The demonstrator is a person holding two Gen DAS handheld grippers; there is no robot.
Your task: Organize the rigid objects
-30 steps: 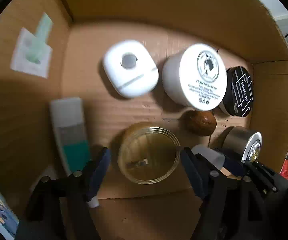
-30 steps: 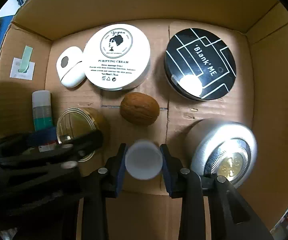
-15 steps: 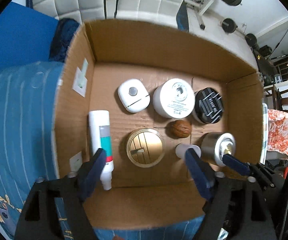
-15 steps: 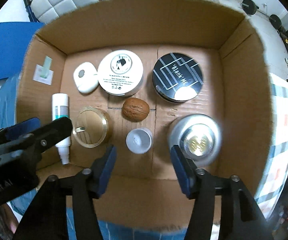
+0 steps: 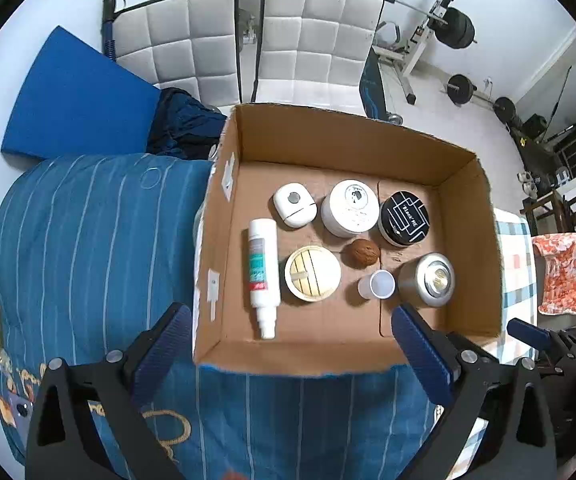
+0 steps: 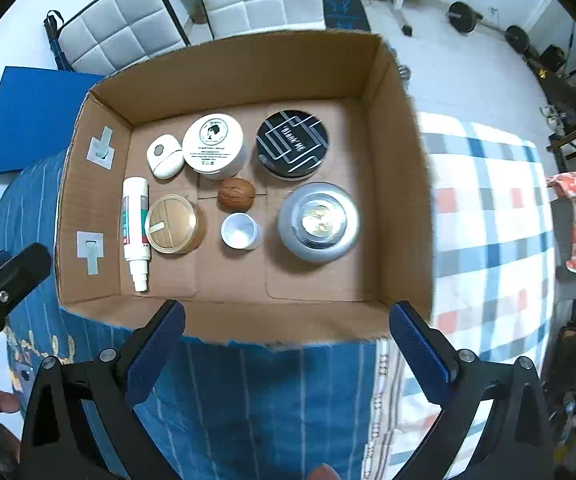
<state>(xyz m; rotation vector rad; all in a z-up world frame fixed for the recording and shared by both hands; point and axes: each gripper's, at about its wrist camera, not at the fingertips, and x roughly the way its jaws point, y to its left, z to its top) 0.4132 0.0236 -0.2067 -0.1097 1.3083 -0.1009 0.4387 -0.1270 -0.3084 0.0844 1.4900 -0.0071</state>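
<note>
An open cardboard box (image 5: 468,208) (image 6: 404,184) sits on a bed. Inside lie a white spray bottle (image 5: 263,272) (image 6: 135,220), a gold-lidded jar (image 5: 312,273) (image 6: 171,224), a walnut (image 5: 363,253) (image 6: 236,194), a small white cup (image 5: 377,285) (image 6: 240,231), a silver round lamp (image 5: 428,280) (image 6: 318,220), a white cream jar (image 5: 350,207) (image 6: 214,144), a black tin (image 5: 404,218) (image 6: 292,144) and a white case (image 5: 294,204) (image 6: 165,156). My left gripper (image 5: 288,344) and right gripper (image 6: 288,340) are both open and empty, high above the box's near edge.
A blue striped cover (image 5: 88,240) lies left of the box, a checked cloth (image 6: 488,220) to its right. White padded chairs (image 5: 308,40) and gym weights (image 5: 452,28) stand behind. The left gripper's finger shows in the right wrist view (image 6: 4,276).
My right gripper let go of the small white cup and opened. Both grippers pulled up and back out of the box, so the whole box and room now show.
</note>
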